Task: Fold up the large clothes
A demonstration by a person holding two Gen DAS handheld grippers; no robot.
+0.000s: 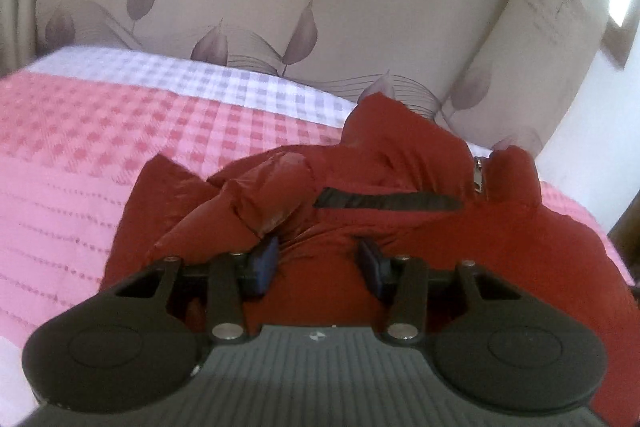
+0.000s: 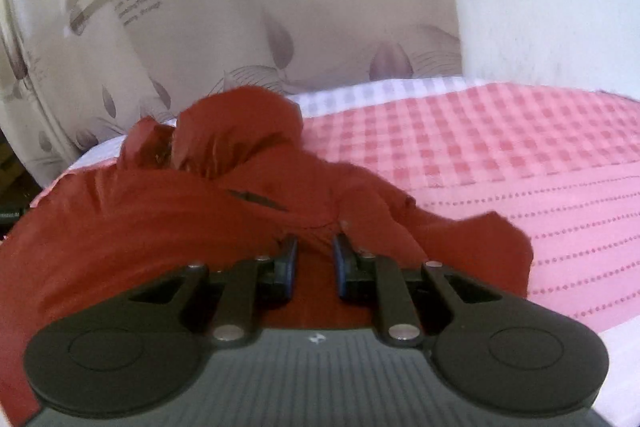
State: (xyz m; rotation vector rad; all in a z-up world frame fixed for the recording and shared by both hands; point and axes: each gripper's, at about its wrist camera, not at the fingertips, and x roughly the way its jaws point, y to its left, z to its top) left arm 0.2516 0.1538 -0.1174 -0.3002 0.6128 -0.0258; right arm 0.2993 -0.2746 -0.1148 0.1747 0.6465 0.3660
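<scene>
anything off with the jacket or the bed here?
Nothing damaged or spilled. The red jacket lies crumpled on the pink checked bedspread, its sleeve bunched on top and its collar standing up near the zipper. That is expected for a fold not yet finished.

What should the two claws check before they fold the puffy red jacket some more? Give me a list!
1. Puffy red padded jacket lies on the pink checked bedspread: ok.
2. Jacket spread flat: not ok, it is bunched, with one sleeve folded over the body.
3. Zip closed at the collar: cannot tell lower down.
4. Left claw gripping fabric: not ok, jaws apart with jacket between them.
5. Right claw gripping fabric: cannot tell; narrow gap, a red fold sits in it.
6. Room on the bedspread beside the jacket: ok.
</scene>
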